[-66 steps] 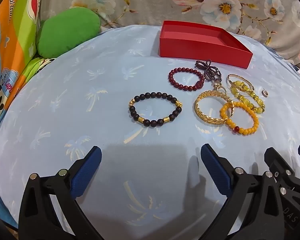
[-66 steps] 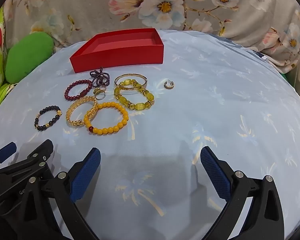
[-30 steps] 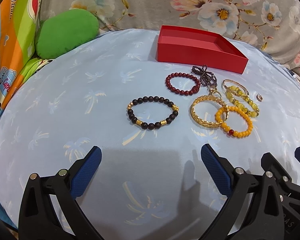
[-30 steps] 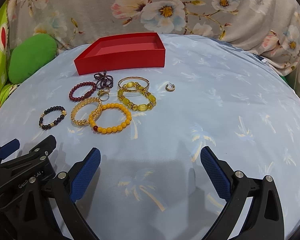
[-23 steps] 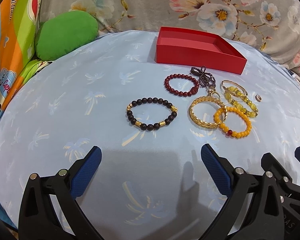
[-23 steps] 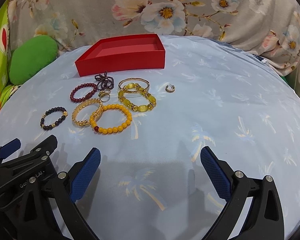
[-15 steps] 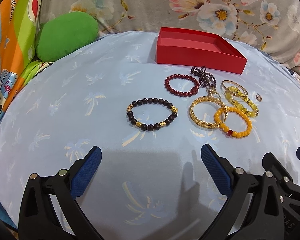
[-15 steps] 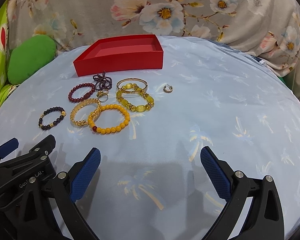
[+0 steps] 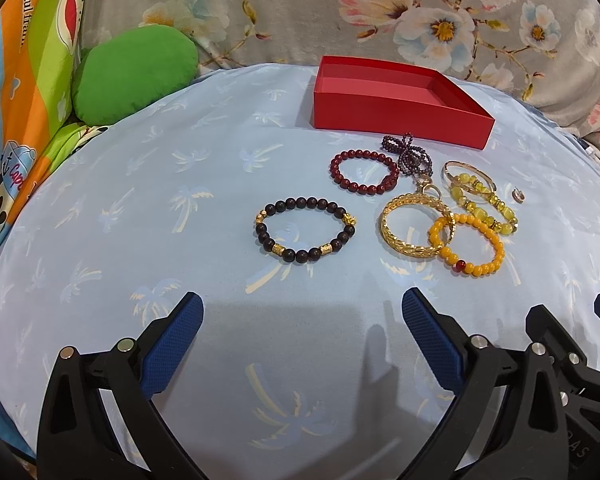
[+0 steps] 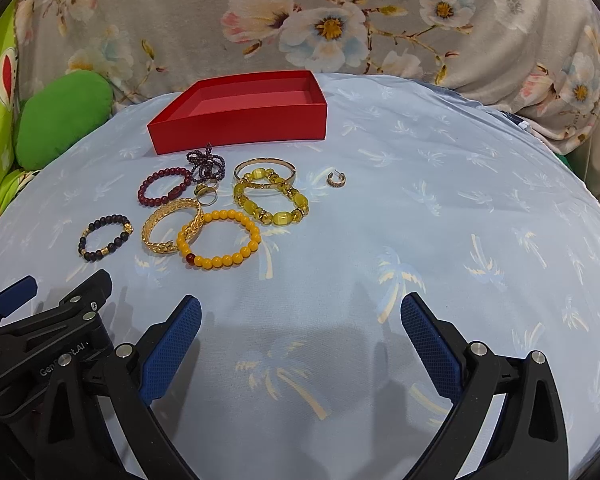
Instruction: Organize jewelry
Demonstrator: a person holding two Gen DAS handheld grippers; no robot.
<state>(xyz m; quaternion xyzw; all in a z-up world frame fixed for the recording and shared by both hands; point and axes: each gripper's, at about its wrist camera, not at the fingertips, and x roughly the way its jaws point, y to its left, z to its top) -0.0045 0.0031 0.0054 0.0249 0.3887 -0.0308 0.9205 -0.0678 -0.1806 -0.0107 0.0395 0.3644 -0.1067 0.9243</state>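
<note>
An empty red box point(image 9: 400, 116) point(image 10: 240, 120) stands at the back of the light blue cloth. In front of it lie several pieces: a black-and-gold bead bracelet point(image 9: 305, 229) point(image 10: 105, 237), a dark red bead bracelet point(image 9: 362, 170), a purple bead string point(image 9: 408, 156), a gold woven bangle point(image 9: 414, 226) point(image 10: 172, 226), an orange bead bracelet point(image 9: 470, 245) point(image 10: 219, 239), a yellow stone bracelet point(image 10: 271, 197), a thin gold bangle point(image 10: 265, 171) and a small ring point(image 10: 336, 179). My left gripper point(image 9: 302, 320) and right gripper point(image 10: 300, 318) are open and empty, near the front, apart from the jewelry.
A green cushion point(image 9: 134, 72) lies at the back left beside colourful cartoon fabric point(image 9: 24, 80). Floral grey fabric point(image 10: 340, 16) runs along the back. The left gripper's body shows at lower left in the right wrist view point(image 10: 40, 344).
Both views have shifted slightly; the jewelry and box sit a bit farther and lower in frame than 2.2 s ago. Nothing was picked up. Both grippers stay open.
</note>
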